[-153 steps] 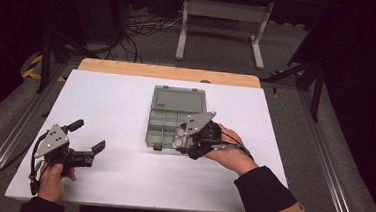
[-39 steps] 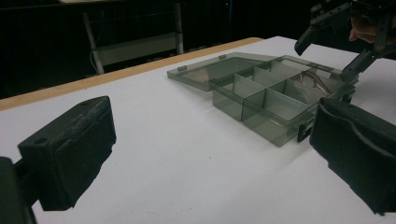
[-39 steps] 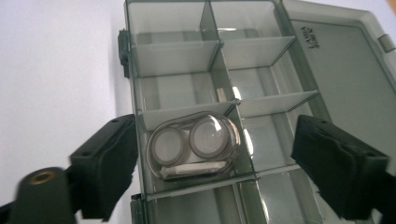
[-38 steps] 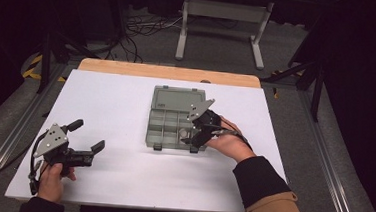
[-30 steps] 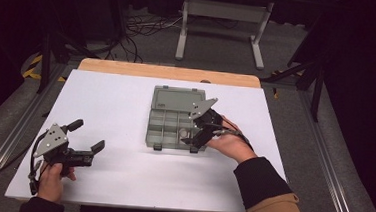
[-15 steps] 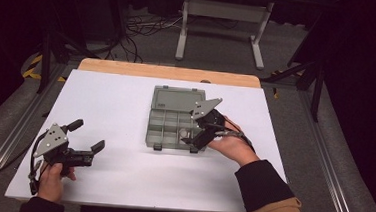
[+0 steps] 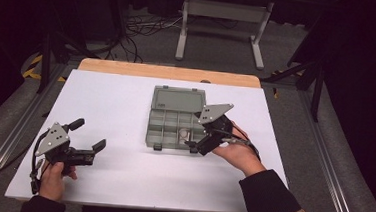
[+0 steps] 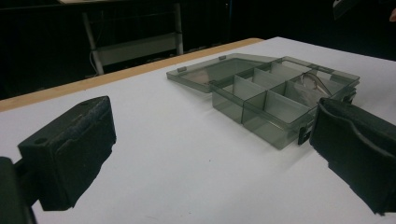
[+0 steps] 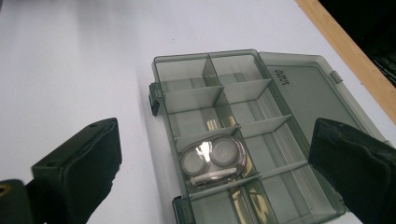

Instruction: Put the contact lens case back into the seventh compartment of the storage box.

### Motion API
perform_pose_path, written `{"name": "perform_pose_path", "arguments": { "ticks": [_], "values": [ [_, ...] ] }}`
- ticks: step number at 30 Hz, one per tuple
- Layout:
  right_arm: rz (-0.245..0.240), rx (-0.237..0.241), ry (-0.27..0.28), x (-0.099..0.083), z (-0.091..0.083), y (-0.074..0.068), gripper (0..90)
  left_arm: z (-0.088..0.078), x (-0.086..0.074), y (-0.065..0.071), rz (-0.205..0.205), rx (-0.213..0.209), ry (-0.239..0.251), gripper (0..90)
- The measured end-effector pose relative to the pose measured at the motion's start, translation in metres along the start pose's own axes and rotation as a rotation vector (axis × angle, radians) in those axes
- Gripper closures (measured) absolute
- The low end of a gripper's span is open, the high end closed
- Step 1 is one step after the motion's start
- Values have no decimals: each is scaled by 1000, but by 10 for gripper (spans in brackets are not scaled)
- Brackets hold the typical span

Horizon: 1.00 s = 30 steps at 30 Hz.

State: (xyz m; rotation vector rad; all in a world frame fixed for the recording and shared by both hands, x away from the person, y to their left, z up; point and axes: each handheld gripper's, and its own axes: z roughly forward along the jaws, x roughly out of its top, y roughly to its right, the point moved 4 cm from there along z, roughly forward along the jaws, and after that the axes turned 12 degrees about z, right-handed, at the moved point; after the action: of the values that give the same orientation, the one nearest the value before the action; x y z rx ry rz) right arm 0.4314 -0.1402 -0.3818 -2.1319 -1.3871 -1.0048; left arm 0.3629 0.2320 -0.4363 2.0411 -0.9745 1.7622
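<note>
A smoky clear compartment box (image 7: 154, 133) lies mid-table, its lid (image 7: 179, 100) folded flat behind it. In one middle compartment rests a silvery piece with two round discs (image 9: 212, 161), also visible as the silvery piece (image 7: 184, 134). My right gripper (image 7: 201, 139) hovers over the box's right front part, open, with nothing between its jaws; in its own view the right gripper (image 9: 217, 172) straddles the box (image 9: 159, 60) above the silvery piece. My left gripper (image 7: 87, 134) is held low at the table's left front, open and empty; the left gripper (image 8: 212, 154) looks toward the box (image 8: 261, 121).
The white table top (image 7: 121, 101) has a wooden strip (image 7: 168, 72) along its far edge. Beyond it stand a metal frame (image 7: 222, 10) and floor cables (image 7: 136, 29). A metal rail (image 7: 327, 166) runs along the table's right side.
The right gripper has gone from the box's front right corner to above its right side, then eased slightly right. The left gripper has stayed put.
</note>
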Motion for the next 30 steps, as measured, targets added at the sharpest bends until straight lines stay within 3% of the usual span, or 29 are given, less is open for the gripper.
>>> {"name": "perform_pose_path", "arguments": {
  "ticks": [5, 22, 30],
  "values": [
    [26, -35, 17, -4, -10, -3, 31, 0, -1, 0, 3, -2, -5, 13],
    [139, -59, 159, -28, -36, -17, 26, -1, 0, -1, -2, 0, -3, 13],
    [170, -80, 221, -41, -44, -17, 20, -1, 0, -1, -3, -2, 0, 13]
  ]
}}
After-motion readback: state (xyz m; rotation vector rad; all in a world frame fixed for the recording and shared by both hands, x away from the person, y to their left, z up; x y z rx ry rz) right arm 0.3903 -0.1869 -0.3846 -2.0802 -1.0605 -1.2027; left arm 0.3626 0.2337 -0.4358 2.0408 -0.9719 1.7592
